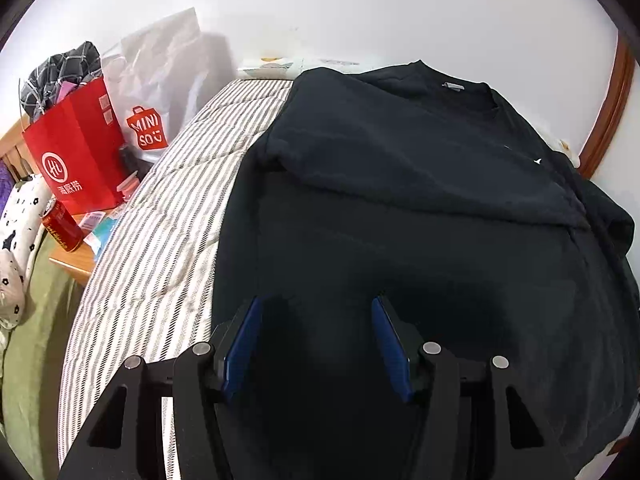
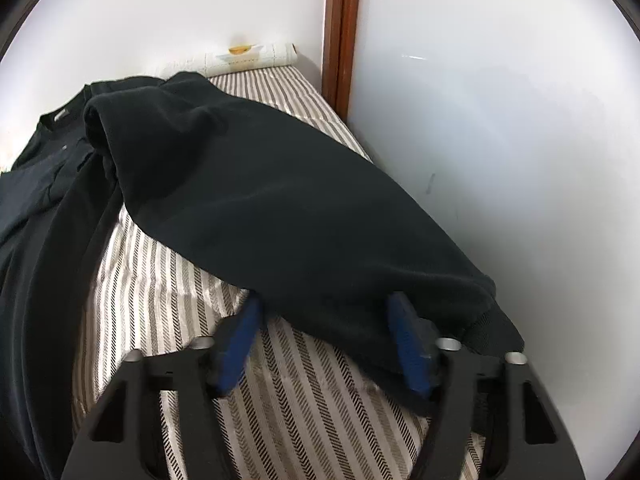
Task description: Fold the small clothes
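Blue-padded right gripper (image 2: 324,312), jaws wide, straddles the soft, limp black knit sweatshirt's (image 2: 256,200) cuff at lower right; left gripper (image 1: 316,320) gapes empty.

"MINISO" on white bag (image 1: 160,92); "Ht" on red bag (image 1: 74,148)

Right hand-held gripper (image 2: 326,316) at 6 o'clock, jaws spread wide, blue pads (image 2: 408,344) either side of a dark sleeve (image 2: 280,208). Sleeve end drapes between the pads; the right pad touches cloth, and contact at the left pad is unclear. Sleeve runs from 5 o'clock up toward 11 o'clock, joining the sweater (image 2: 36,184) body at 9 o'clock. Striped bed (image 2: 168,304) beneath. White wall (image 2: 500,120) at 3 o'clock. Brown frame (image 2: 340,28) at 12 o'clock, a pale roll (image 2: 248,56) at its foot.
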Demonstrator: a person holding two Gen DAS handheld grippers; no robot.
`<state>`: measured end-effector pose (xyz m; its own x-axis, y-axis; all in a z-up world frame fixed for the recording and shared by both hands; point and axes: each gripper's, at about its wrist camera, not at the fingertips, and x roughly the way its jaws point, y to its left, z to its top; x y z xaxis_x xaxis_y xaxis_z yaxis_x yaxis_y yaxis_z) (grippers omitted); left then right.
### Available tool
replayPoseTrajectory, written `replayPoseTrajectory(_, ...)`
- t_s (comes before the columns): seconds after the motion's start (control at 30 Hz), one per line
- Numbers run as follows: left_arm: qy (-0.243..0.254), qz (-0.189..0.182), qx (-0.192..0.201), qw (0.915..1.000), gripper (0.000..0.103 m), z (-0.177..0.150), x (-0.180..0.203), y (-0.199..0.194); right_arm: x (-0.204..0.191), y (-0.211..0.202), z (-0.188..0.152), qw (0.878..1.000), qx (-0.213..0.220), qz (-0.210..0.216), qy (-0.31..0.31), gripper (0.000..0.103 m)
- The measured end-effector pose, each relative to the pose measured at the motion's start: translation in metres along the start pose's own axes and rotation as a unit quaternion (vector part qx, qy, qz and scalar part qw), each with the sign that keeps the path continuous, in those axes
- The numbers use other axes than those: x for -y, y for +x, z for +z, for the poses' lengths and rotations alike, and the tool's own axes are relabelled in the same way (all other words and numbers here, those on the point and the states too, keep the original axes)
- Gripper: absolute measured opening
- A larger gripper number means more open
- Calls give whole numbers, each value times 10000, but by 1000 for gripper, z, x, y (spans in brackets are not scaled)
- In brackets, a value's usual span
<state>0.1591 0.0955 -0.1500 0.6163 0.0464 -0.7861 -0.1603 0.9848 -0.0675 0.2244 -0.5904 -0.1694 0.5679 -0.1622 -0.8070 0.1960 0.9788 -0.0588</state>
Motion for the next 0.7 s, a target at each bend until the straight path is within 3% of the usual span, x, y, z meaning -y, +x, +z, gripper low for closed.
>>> replayPoseTrajectory(0.07, 42, 36, 11, 10000, 56, -3, -3, 0, -7, 6, 7, 9999, 28, -145, 10, 18)
replayPoseTrajectory(0.17, 39, -4, -49, 10000, 57, -8, -10, 2, -6, -1, 17, 9995, 72, -177, 261, 12)
replayPoseTrajectory(0.3, 58, -150, -41, 9999, 57, -12, -20, 1, -26, -42, 40, 9978, 617, -193, 160, 11)
replayPoseTrajectory(0.4, 55, -228, 10, 9997, 57, -13, -26, 0, -58, -79, 64, 9945, 1036, 172, 22, 11)
replayPoseTrajectory(0.57, 182, -42, 167, 9997, 60, -8, -31, -3, -151, -134, 101, 9809, 1718, 794, -451, 11)
replayPoseTrajectory(0.7, 129, -190, 178, 9996, 61, -8, -39, -7, -226, -150, 118, 9670, 2007, 1311, -861, 11)
